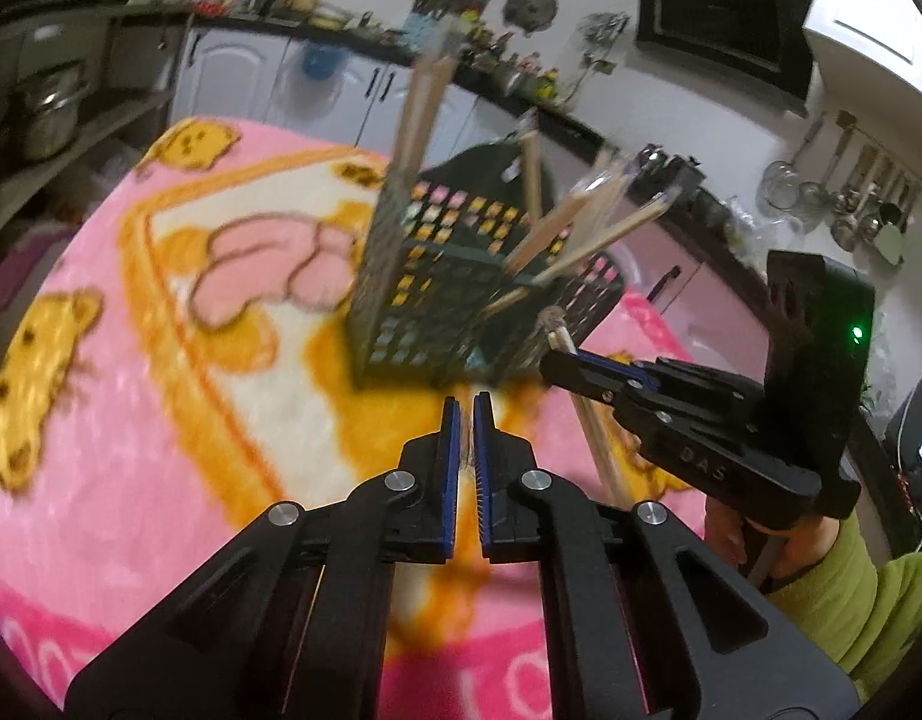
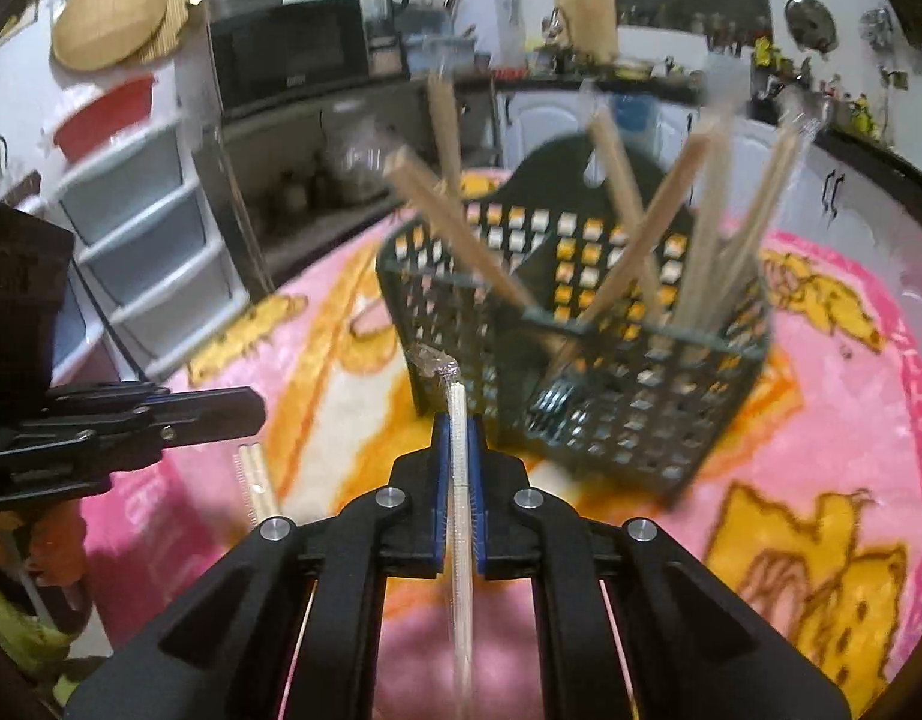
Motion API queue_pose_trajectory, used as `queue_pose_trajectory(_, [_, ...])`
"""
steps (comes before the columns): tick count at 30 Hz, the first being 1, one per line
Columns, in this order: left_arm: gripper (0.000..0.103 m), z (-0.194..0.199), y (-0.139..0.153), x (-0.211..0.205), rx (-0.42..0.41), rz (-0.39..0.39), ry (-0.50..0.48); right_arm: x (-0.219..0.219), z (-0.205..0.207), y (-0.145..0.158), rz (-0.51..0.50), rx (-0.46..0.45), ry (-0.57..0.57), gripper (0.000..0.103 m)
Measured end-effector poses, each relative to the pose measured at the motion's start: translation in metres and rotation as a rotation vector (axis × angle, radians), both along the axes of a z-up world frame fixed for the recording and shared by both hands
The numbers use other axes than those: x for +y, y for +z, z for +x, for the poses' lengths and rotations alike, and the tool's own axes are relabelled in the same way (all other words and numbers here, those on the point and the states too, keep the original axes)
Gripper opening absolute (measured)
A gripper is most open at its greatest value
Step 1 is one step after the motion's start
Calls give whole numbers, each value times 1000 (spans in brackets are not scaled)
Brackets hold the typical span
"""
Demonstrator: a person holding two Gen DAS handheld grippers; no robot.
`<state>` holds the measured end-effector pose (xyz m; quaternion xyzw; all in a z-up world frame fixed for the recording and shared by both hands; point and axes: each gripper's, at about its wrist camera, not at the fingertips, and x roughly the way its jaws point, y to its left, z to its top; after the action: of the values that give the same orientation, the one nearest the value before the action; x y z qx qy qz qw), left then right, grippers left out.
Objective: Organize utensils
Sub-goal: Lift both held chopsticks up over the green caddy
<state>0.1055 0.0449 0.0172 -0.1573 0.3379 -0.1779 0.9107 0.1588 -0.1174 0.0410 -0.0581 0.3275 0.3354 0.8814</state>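
Observation:
A dark green lattice basket (image 1: 461, 276) (image 2: 610, 360) stands on the pink blanket, holding several wrapped chopsticks (image 2: 646, 252) that lean outward and a metal fork (image 2: 550, 405). My right gripper (image 2: 459, 426) (image 1: 550, 360) is shut on a wrapped chopstick pair (image 2: 458, 456) (image 1: 598, 450), whose crumpled wrapper tip points at the basket's near wall. My left gripper (image 1: 466, 420) (image 2: 260, 414) is shut, with a thin strip of wrapper (image 1: 469, 462) between its pads. In the right wrist view, another wrapped pair (image 2: 255, 480) hangs just under its fingertip. Both grippers hover in front of the basket.
The pink and yellow cartoon blanket (image 1: 161, 360) covers the table. A green sleeve (image 1: 850, 600) and hand hold the right gripper. Behind the table are white cabinets (image 1: 317, 90), a microwave (image 2: 287, 60), plastic drawers (image 2: 143, 222) and hanging ladles (image 1: 856, 204).

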Motion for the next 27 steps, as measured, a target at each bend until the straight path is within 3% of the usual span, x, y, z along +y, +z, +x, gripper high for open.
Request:
queue_pose_trajectory(13, [1,13,59,-45,-151,21,-106,-55,-14,55,121,-136,-92,6])
queue_pose_trajectory(27, [1,21,119,-70,-305,38,-160,-78,-22,98,176,-261,-138,6])
